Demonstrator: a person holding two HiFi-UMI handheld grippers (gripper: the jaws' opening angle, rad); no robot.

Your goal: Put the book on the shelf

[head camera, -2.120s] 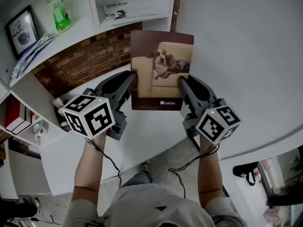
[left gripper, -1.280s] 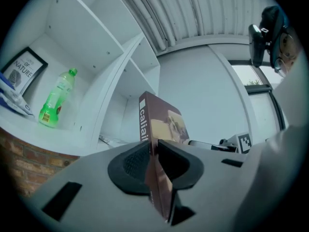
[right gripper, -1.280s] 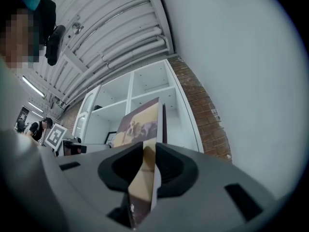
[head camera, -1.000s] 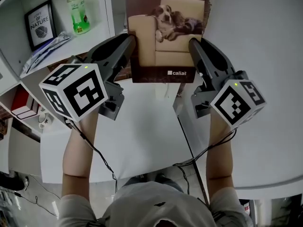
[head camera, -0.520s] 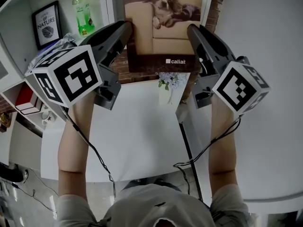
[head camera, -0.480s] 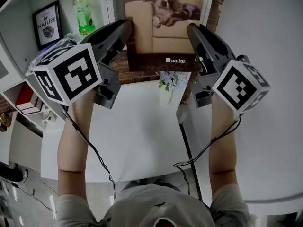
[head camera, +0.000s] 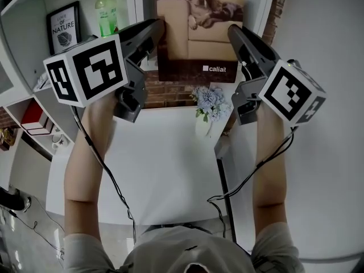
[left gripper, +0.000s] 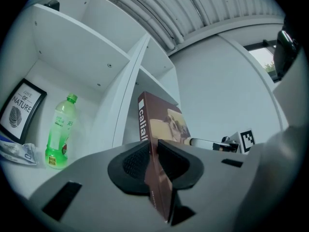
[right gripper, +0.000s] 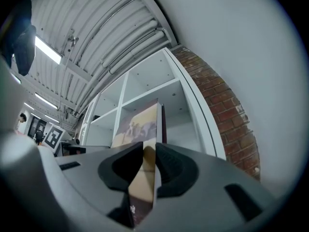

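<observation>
The book has a brown cover with dogs on a beige armchair. It is held upright in the air in front of the white shelf unit. My left gripper is shut on its left edge and my right gripper is shut on its right edge. In the left gripper view the book's spine stands between the pads, next to a shelf divider. In the right gripper view the book rises before open shelf compartments.
A green bottle and a framed print stand in the compartment left of the book. A vase of flowers sits on the white table below. A brick wall runs right of the shelf. Red boxes lie lower left.
Both grippers have lifted the book higher and closer to the shelf. The flower vase beneath has come into view as the book rose.
</observation>
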